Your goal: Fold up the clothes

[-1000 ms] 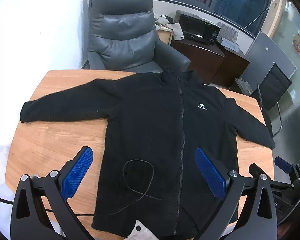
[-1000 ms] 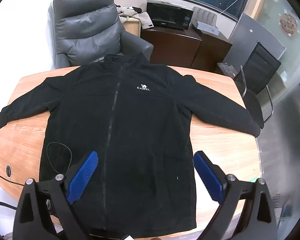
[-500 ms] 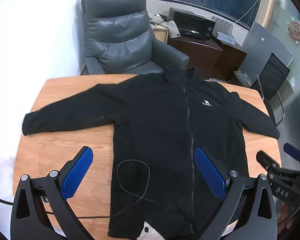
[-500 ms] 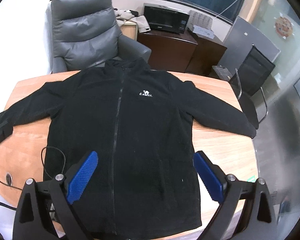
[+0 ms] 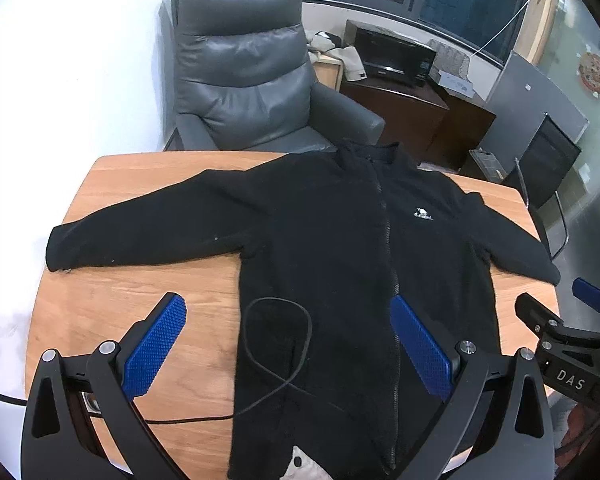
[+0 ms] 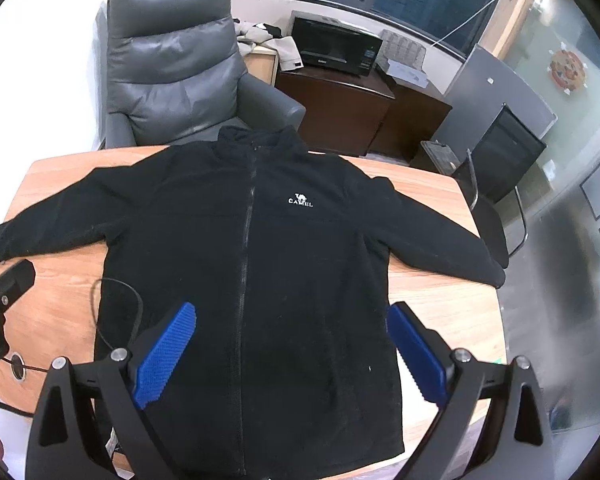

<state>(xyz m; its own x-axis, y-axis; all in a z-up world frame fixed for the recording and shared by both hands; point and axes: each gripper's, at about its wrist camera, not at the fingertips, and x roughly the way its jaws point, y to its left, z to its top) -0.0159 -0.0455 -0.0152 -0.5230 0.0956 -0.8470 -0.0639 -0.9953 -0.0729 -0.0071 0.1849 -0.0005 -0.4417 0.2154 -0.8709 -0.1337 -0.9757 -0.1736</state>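
Now | jacket (image 6: 260, 280) flat, collar toward chair (image 6: 172, 72) | sleeves sideways

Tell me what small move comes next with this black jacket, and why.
Probably lower the left hand-held gripper toward the cuff of the jacket's left sleeve. The jacket lies flat, zipped, with both sleeves spread on the table, and both grippers are open, holding nothing. Watch the cable looped on the hem.
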